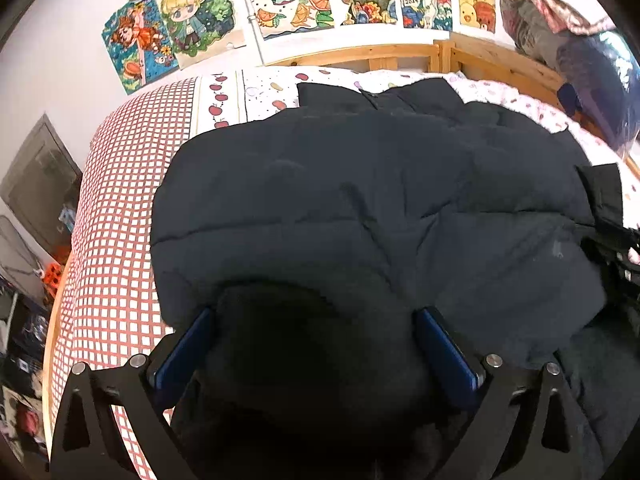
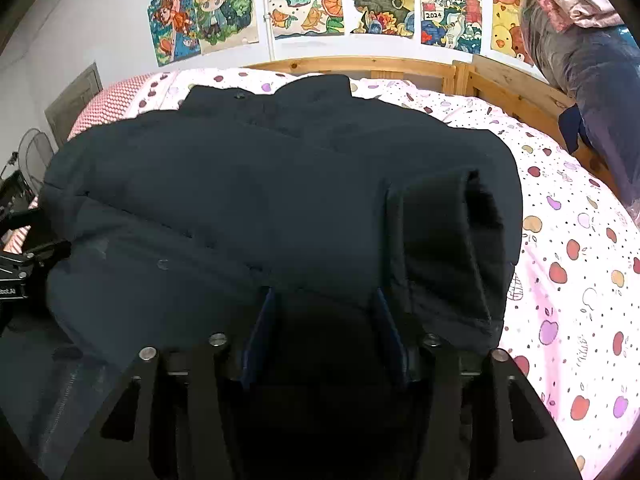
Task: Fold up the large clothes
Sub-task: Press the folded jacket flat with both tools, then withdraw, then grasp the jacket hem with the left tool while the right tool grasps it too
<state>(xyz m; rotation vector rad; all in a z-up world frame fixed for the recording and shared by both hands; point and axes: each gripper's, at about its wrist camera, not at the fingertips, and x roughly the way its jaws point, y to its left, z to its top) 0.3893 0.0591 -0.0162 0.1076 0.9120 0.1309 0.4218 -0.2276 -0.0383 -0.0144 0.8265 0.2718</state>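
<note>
Scene: a bed (image 2: 568,240) with an apple-print sheet, seen from two cameras that look along each gripper's fingers
Jacket: a large dark puffy jacket (image 1: 360,200) lies spread across the middle of the bed, collar end toward the wall, filling most of both views
Sleeve: in the right view a dark sleeve (image 2: 444,240) lies folded over the jacket's right side
Left gripper: the left gripper (image 1: 312,344) sits low at the jacket's near edge, blue fingers (image 1: 444,352) spread wide apart with a thick bunch of dark fabric filling the gap; whether they pinch it cannot be told
Right gripper: the right gripper (image 2: 324,336) is at the near edge too, its blue fingers (image 2: 262,336) closer together, with dark fabric between them; a firm grip cannot be confirmed
Pillow: a red-checked pillow (image 1: 116,216) lies at the bed's left, touching the jacket's side
Wall: colourful cartoon posters (image 2: 304,0) hang above a wooden bed frame (image 2: 400,68)
Corner: a pile of bundled bedding (image 2: 588,60) rests at the far right
</note>
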